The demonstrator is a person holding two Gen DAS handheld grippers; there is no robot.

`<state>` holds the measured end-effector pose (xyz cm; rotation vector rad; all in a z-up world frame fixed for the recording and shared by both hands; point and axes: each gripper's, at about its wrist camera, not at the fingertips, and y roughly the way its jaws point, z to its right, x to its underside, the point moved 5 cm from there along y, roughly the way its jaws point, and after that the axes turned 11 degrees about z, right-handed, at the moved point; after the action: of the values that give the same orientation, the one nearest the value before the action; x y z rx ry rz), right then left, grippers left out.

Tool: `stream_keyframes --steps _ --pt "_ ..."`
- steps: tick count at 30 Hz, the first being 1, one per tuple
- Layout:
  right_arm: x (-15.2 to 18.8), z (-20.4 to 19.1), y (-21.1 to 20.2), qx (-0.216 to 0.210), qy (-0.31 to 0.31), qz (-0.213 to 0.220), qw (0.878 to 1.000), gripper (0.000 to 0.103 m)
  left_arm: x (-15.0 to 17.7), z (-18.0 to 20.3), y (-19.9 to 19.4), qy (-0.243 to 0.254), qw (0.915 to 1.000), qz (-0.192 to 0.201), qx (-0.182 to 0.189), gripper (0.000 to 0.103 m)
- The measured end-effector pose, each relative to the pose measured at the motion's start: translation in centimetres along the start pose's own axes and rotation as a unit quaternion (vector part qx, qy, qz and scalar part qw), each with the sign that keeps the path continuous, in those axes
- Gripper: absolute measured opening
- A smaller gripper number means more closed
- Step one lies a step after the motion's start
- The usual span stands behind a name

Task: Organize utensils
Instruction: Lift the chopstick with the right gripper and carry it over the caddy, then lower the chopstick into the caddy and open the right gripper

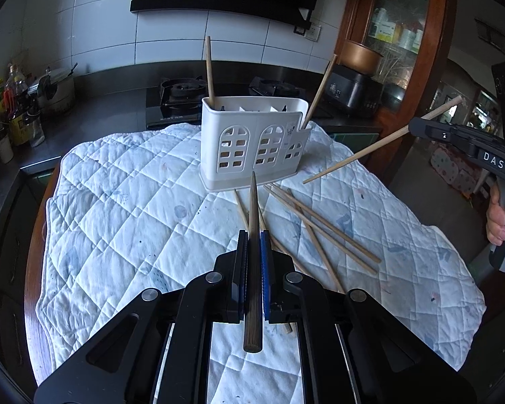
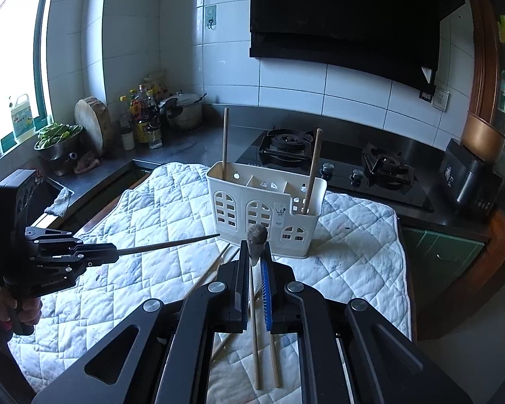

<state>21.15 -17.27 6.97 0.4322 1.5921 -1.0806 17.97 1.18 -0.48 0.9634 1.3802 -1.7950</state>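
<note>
At the bottom centre of each wrist view a hand-held gripper is clamped on a chopstick, the left hand-held gripper (image 1: 252, 245) on a dark chopstick (image 1: 253, 269), the right hand-held gripper (image 2: 255, 259) on a pale chopstick (image 1: 380, 144), loose chopsticks (image 1: 320, 229) on the quilted cloth (image 1: 118, 219) mid-frame, the white holder (image 1: 252, 141) beyond.

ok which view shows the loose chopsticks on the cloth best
The left wrist view: the loose chopsticks lie fanned out in full on the quilted cloth, right of the white holder. In the right wrist view the right tool covers most of them; only short pieces show around it.
</note>
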Motion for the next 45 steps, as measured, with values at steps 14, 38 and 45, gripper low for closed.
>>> stream_keyframes --steps 14,38,45 --pt "-6.8 1.0 0.7 0.025 -0.016 0.031 0.999 0.007 -8.4 0.2 -1.6 0.023 0.9987 0.043 0.013 0.006" --pt "-9.7 5.3 9.2 0.083 -0.022 -0.015 0.996 0.007 -15.8 -1.3 8.5 0.063 0.9912 -0.116 0.004 0.006" --pt "-9.1 6.1 10.8 0.086 -0.014 -0.033 0.996 0.007 -16.0 -1.3 11.9 0.046 0.9879 -0.148 0.007 0.006"
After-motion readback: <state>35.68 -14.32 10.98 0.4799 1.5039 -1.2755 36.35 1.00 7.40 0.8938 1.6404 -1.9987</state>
